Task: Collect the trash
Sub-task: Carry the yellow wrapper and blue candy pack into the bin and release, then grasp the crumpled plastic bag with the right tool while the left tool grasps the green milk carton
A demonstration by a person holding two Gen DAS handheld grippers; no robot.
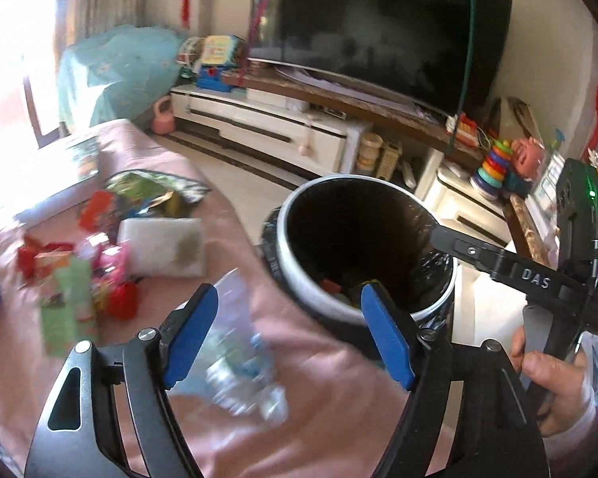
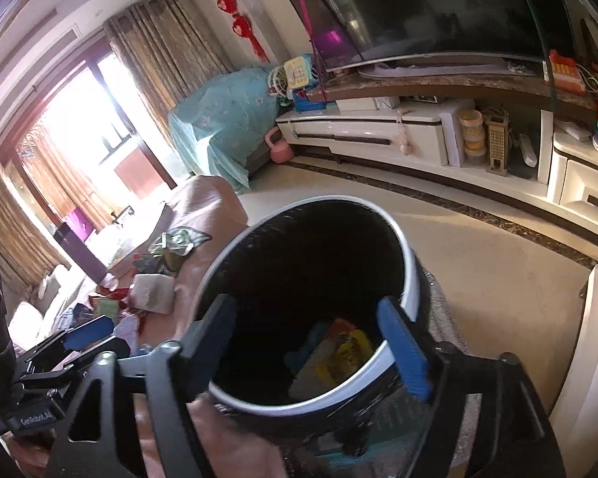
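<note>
Now clear plastic bottle (image 1: 239,362), blurred, lies on pink-covered desk (image 1: 331,406) between spread fingers of left tool (image 1: 289,336), not clamped; wrapper pile (image 1: 83,271) farther left; black-lined bin (image 1: 362,247) just beside desk edge, some trash inside; right tool (image 2: 323,352) spread wide, empty, hovering over bin mouth; risk: slick bottle squirts out if pinched off-centre
</note>
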